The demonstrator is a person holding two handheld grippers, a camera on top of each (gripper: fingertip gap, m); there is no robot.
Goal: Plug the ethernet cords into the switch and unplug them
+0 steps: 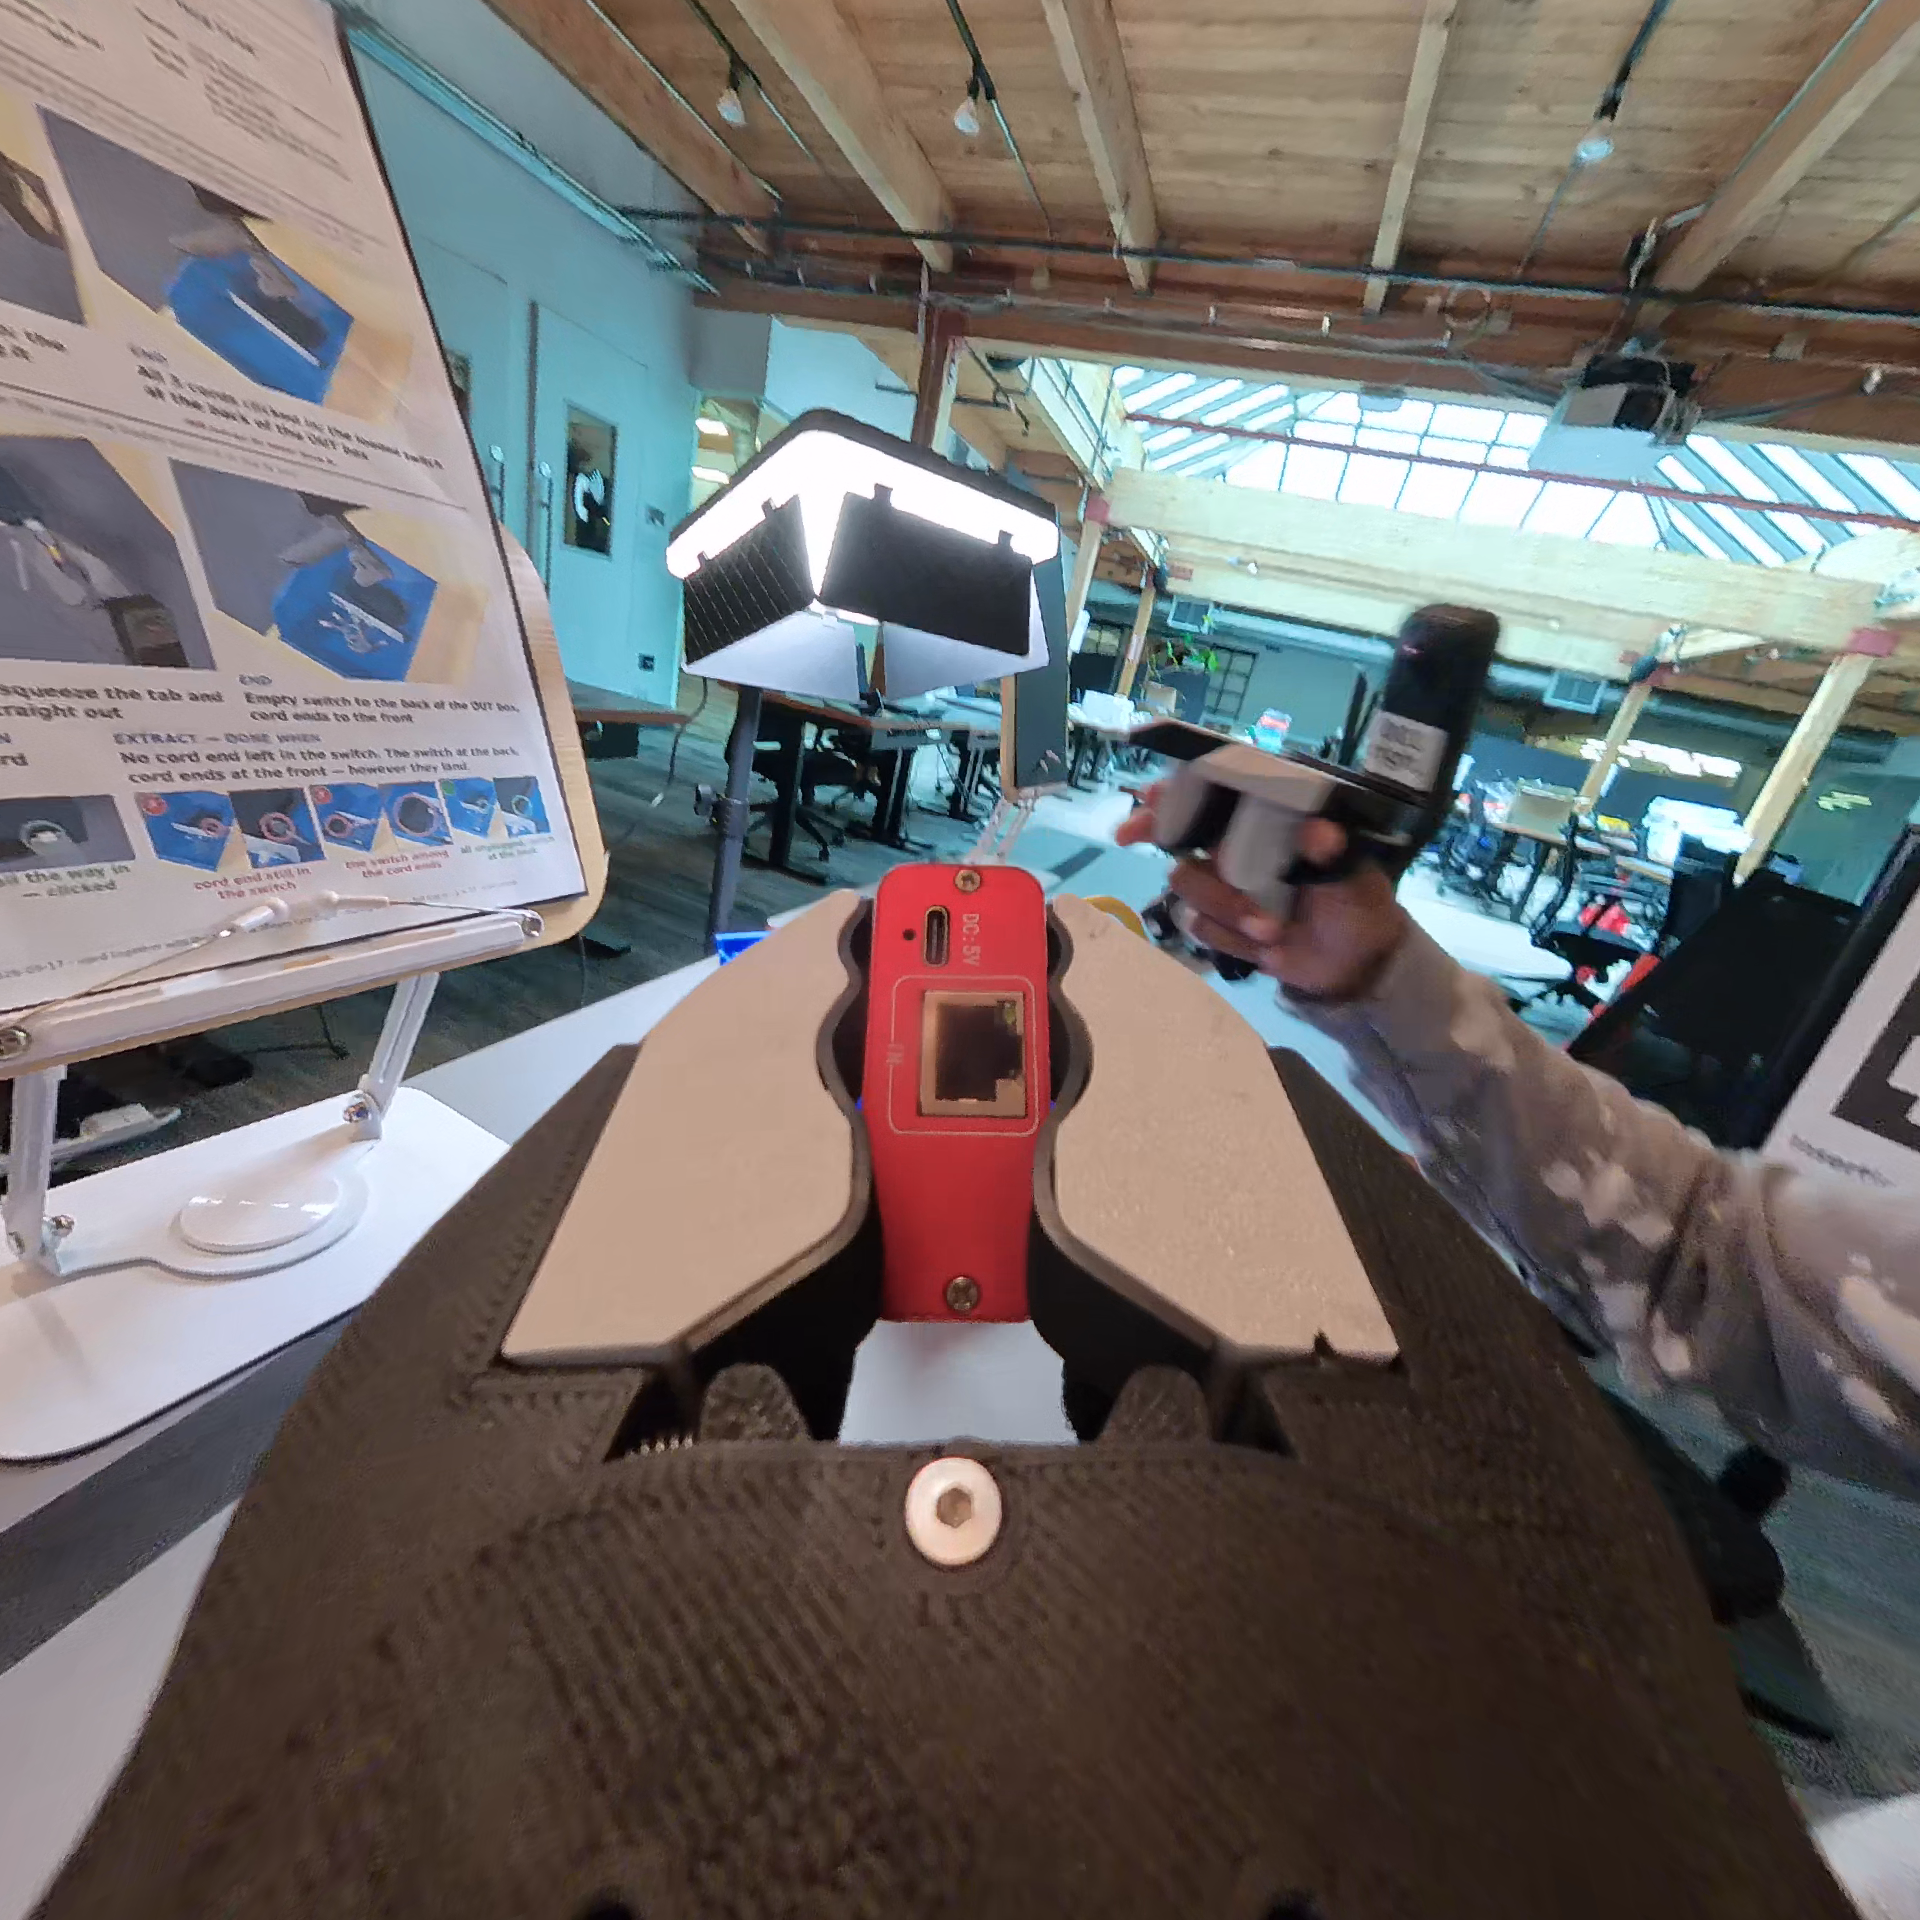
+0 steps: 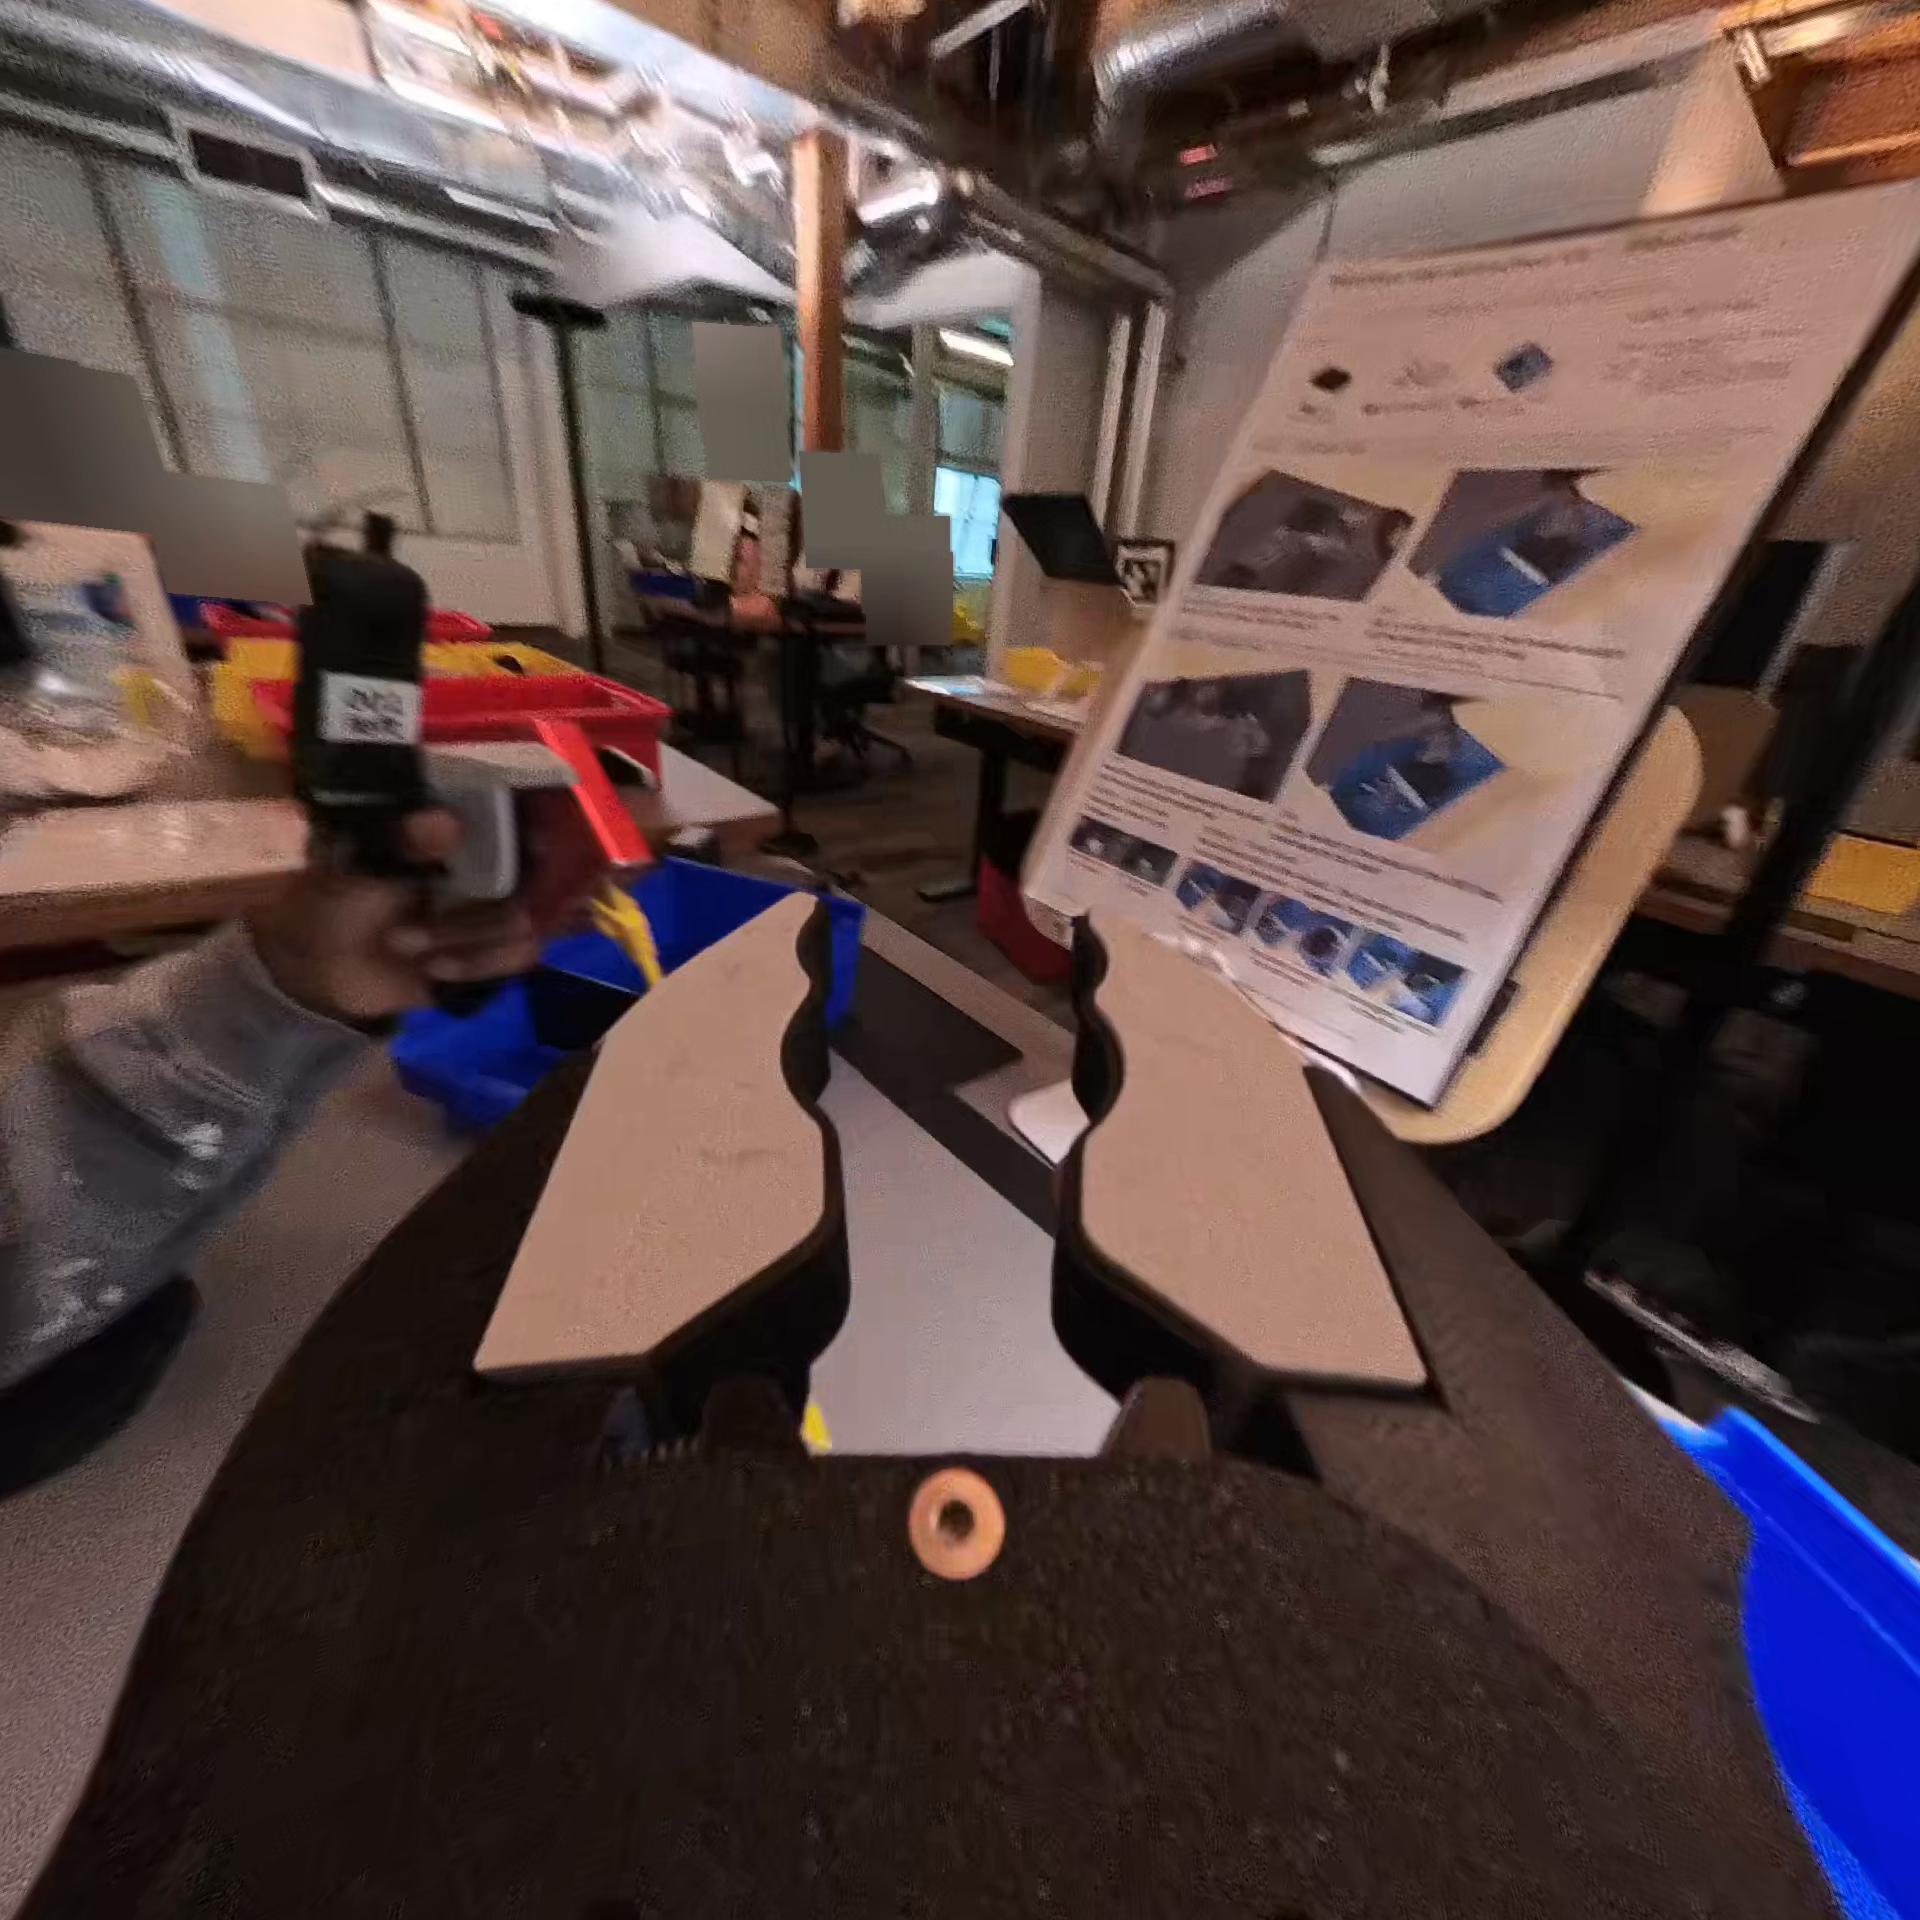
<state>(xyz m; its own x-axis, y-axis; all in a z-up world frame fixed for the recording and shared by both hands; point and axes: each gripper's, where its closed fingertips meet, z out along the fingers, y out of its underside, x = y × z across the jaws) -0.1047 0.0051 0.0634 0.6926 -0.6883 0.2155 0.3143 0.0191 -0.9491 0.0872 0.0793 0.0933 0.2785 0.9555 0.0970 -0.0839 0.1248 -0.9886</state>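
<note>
— What does the left gripper (image 1: 956, 1039) have hold of?

— The red switch (image 1: 958, 1101). Its two grey fingers (image 1: 743, 1122) are pinched against the long sides of the red casing, which stands on end between them, raised above the white table (image 1: 62, 1714). The end face looks back at the camera: one square network port in the middle with nothing in it, a small slot above, a screw at the top and another at the bottom.

— And the right gripper (image 2: 951, 1049)?

— Its jaws are spread, with bare table showing through the gap between the fingers (image 2: 675, 1153). Nothing is between them. In the left wrist view it appears farther off to the right, lifted in a hand (image 1: 1288, 925) that comes out of a patterned grey sleeve (image 1: 1621, 1226).

— Any cords in view?

— Something thin and pale rises from behind the top of the switch in the left wrist view; it may be a cord, but it is too small to be sure. In the right wrist view, which is blurred, the switch (image 2: 587, 795) shows as a red bar held in the far gripper, above a blue bin (image 2: 717, 920) on the table, with a yellow strip hanging near it.

— What else stands around?

— An instruction sheet (image 1: 239, 499) on a white stand to the left, and a lit studio lamp (image 1: 862, 551) behind the switch. A second blue bin's edge (image 2: 1829, 1621) sits at the right gripper's right side.
</note>
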